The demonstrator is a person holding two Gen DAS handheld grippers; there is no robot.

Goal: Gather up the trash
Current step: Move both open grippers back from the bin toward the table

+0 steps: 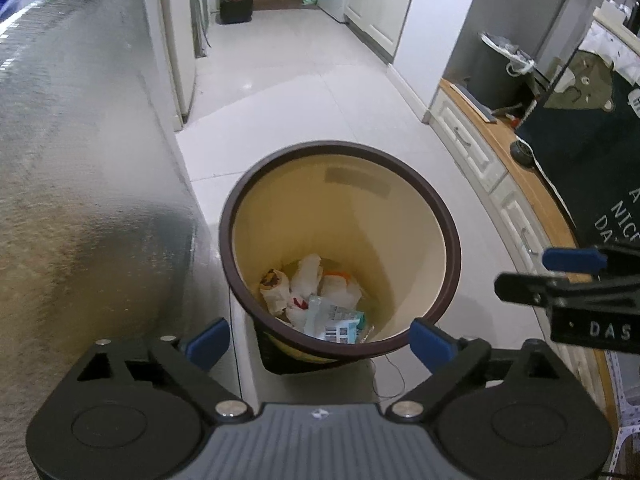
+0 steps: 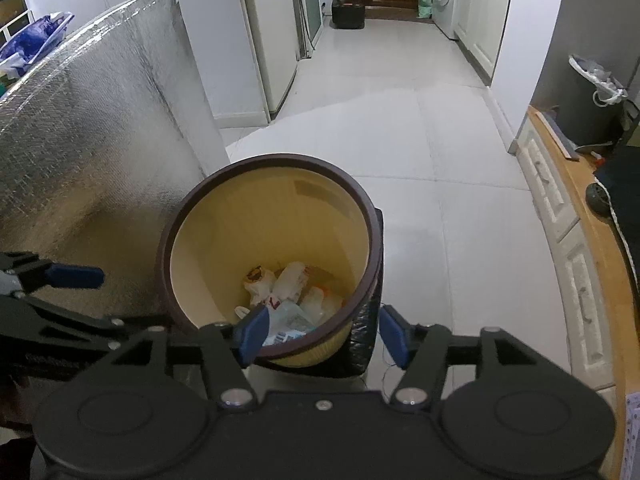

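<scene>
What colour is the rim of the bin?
Dark brown; the bin rim shows best in the left wrist view.

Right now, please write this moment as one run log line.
left tool: open, empty | right tool: open, empty | bin: wrappers and paper inside | both tools above bin

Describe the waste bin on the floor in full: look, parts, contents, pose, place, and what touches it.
The waste bin is round, with a cream inner wall that looks like plastic and a dark brown rim. It stands upright and open on the pale tiled floor, beside a silver foil-covered panel. A black bag hangs against its outside. Crumpled paper and wrappers lie at the bottom, well below the rim. Neither pair of tongs grips it.
</scene>
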